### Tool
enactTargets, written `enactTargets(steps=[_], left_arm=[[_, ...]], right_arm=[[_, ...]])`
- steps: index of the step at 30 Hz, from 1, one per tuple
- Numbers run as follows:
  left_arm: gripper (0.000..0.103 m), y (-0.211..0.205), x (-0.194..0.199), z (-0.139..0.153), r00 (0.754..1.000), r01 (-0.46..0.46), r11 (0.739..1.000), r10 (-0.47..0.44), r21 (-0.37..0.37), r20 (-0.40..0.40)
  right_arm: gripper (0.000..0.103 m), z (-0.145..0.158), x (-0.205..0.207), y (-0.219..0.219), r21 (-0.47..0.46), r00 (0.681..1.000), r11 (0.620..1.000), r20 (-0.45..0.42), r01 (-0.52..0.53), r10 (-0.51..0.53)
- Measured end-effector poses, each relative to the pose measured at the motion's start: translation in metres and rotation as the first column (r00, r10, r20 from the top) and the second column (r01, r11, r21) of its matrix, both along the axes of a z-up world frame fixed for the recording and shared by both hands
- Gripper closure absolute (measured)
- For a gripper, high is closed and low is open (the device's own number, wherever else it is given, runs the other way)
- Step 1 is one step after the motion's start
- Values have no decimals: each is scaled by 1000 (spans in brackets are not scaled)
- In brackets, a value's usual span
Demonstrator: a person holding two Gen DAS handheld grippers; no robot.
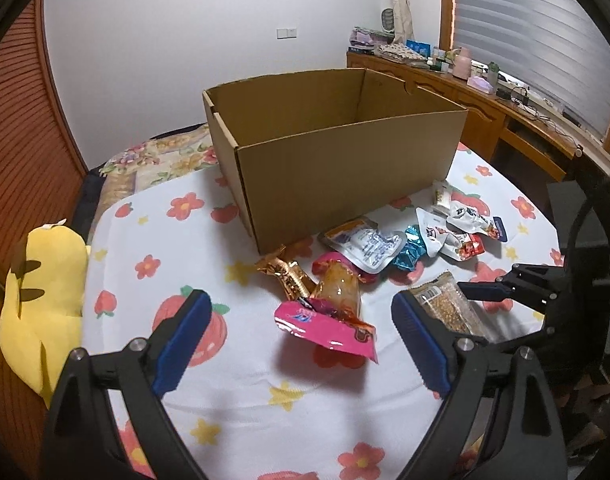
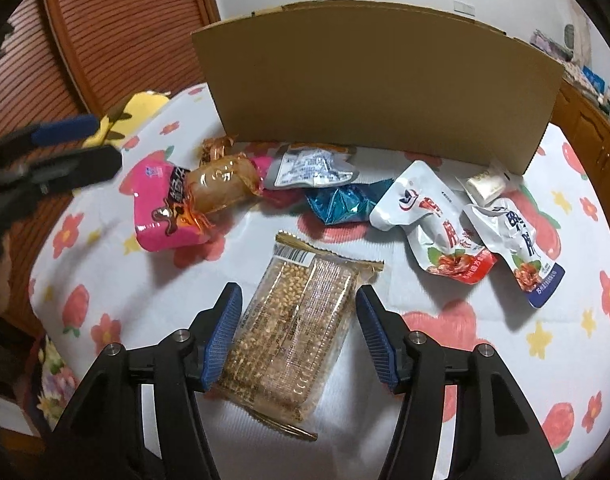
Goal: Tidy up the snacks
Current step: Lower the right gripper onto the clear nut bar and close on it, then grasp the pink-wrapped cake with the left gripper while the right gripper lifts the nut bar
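Lying at the far left of the flowered sheet (image 1: 233, 396), a yellow plush toy (image 1: 45, 292) sits by its edge. The left gripper (image 1: 301, 332) hovers with its fingers wide apart above a pink snack pack (image 1: 325, 320), touching nothing. Behind the pack stands an open cardboard box (image 1: 345, 160), with a gold wrapper (image 1: 289, 276) and a grey pouch (image 1: 365, 244) at its foot. Further right lie a blue foil packet (image 2: 341, 204), two white pouches (image 2: 437, 224) and a small cream packet (image 2: 485, 186). The right gripper (image 2: 297, 336) has its fingers apart on either side of a clear cereal bar pack (image 2: 293, 332), the left pad just beside it, the right pad clear.
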State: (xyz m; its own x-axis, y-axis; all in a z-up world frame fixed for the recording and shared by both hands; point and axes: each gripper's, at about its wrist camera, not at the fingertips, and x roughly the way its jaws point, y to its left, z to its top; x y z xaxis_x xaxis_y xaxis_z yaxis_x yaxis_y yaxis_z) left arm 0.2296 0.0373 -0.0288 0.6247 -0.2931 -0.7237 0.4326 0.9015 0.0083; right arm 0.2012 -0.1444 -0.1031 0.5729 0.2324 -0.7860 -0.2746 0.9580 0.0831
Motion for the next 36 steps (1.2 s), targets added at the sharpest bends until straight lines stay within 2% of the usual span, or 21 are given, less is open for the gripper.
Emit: enactTargets(steps=[4, 8, 13, 20, 22, 27, 30, 36], left_arm=[[11, -3, 4, -3, 998, 55, 998, -56, -37, -35], [11, -10, 12, -7, 995, 81, 996, -84, -36, -63], [11, -20, 24, -14, 986, 113, 992, -119, -52, -121], [12, -42, 40, -28, 977, 148, 989, -146, 3, -155], [17, -48, 44, -33, 974, 156, 988, -151, 18, -169], [44, -61, 56, -48, 964, 174, 982, -156, 70, -216], [50, -67, 58, -55, 957, 194, 975, -164, 108, -237], [51, -78, 63, -68, 953, 195, 961, -139, 195, -268]], right_arm=[[46, -1, -2, -4, 0, 1000, 1000, -3, -19, 19], [54, 1, -5, -10, -6, 999, 999, -8, -38, 38], [55, 3, -12, -24, -16, 999, 999, -6, -34, 34], [56, 4, -22, -44, -36, 1000, 999, 3, -30, 31], [56, 4, -24, -51, -44, 1000, 999, 8, -23, 23], [55, 4, -27, -64, -13, 1000, 1000, 14, -7, 8], [55, 4, -28, -65, -8, 1000, 1000, 22, -10, 10], [54, 4, -28, -60, -12, 999, 1000, 32, -20, 20]])
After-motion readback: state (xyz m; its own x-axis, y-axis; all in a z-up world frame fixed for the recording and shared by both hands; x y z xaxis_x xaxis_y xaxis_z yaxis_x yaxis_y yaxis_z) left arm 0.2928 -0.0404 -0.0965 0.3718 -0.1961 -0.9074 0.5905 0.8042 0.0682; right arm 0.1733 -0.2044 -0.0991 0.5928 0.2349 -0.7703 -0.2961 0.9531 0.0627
